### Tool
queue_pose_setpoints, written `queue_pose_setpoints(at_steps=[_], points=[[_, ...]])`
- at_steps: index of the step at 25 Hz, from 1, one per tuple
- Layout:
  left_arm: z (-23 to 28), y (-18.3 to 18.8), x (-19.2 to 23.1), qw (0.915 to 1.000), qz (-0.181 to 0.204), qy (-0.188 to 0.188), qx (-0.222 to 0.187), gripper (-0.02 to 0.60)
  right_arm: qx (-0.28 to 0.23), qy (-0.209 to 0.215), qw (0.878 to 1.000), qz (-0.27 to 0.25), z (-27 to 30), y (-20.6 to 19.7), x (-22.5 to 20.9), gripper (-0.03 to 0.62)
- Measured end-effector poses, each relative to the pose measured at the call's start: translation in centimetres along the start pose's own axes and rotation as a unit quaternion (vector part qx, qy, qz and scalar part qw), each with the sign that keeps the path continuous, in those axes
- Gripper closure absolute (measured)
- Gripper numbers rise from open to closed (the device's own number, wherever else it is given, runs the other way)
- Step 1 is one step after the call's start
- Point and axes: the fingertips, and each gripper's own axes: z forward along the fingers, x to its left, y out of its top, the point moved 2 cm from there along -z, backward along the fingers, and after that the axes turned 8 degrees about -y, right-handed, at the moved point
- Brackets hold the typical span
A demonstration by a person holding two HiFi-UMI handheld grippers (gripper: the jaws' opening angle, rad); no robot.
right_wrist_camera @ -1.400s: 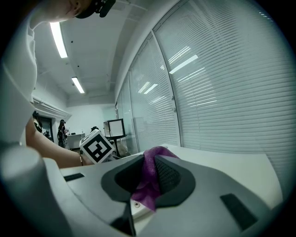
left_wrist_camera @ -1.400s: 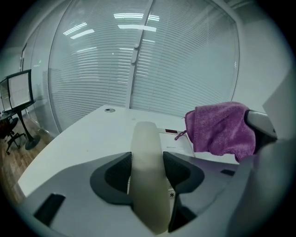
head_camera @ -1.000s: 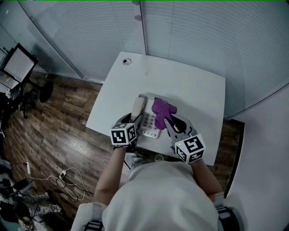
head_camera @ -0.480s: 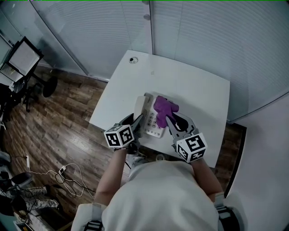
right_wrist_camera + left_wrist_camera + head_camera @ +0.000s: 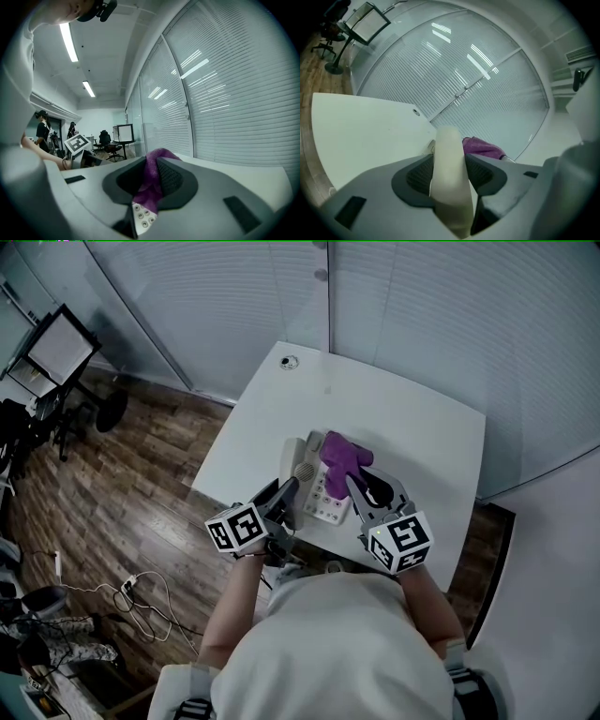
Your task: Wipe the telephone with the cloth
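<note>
A cream telephone (image 5: 328, 499) lies near the front edge of the white table (image 5: 412, 432). Its handset (image 5: 292, 463) sits along the phone's left side, and my left gripper (image 5: 285, 491) is shut on it. In the left gripper view the handset (image 5: 449, 140) fills the gap between the pads, with the left gripper (image 5: 449, 161) clamped on its sides. My right gripper (image 5: 354, 486) is shut on a purple cloth (image 5: 342, 454) that rests on the phone's top right. In the right gripper view the cloth (image 5: 153, 161) hangs from the right gripper (image 5: 151, 177) above the keypad (image 5: 143, 215).
A small round grommet (image 5: 289, 362) is set in the table's far left corner. Glass walls with blinds (image 5: 422, 315) stand behind the table. Wooden floor (image 5: 122, 484) with cables (image 5: 141, 610) lies to the left. People (image 5: 42, 129) and office chairs stand far off.
My left gripper has drawn back to the left, toward the table's near edge, still holding the handset. The right gripper and the cloth have stayed over the phone.
</note>
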Motion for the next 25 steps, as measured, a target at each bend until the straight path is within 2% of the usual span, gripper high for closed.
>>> queue_pose_setpoints(at_steps=[9,16,18,20,22,25], points=[[-1.0,0.0,-0.5,0.9976,-0.035,-0.048,-0.035,0.357,-0.012,0.026,1.0,-0.013,2.1,1.3,0.7,0.514],[-1.5,0.1,-1.0,0.9924,-0.066,-0.085,-0.058,0.357,-0.019,0.046,0.999,-0.017,4.0,2.2,1.2,0.514],[-1.9,-0.2,-1.0,0.9887,-0.095,-0.094,-0.068,0.357,-0.021,0.051,0.998,-0.02,4.3,2.5,1.5,0.514],[-2.4,-0.2,-1.6,0.9821,-0.117,-0.122,-0.084,0.357,-0.022,0.055,0.998,-0.023,4.5,2.7,2.0,0.514],[-3.0,-0.2,-2.2,0.9772,-0.125,-0.144,-0.094,0.357,-0.023,0.059,0.998,-0.027,4.7,2.9,2.6,0.514],[-3.3,-0.2,-2.5,0.9746,-0.128,-0.158,-0.094,0.357,-0.027,0.07,0.997,-0.032,5.2,3.5,3.1,0.514]])
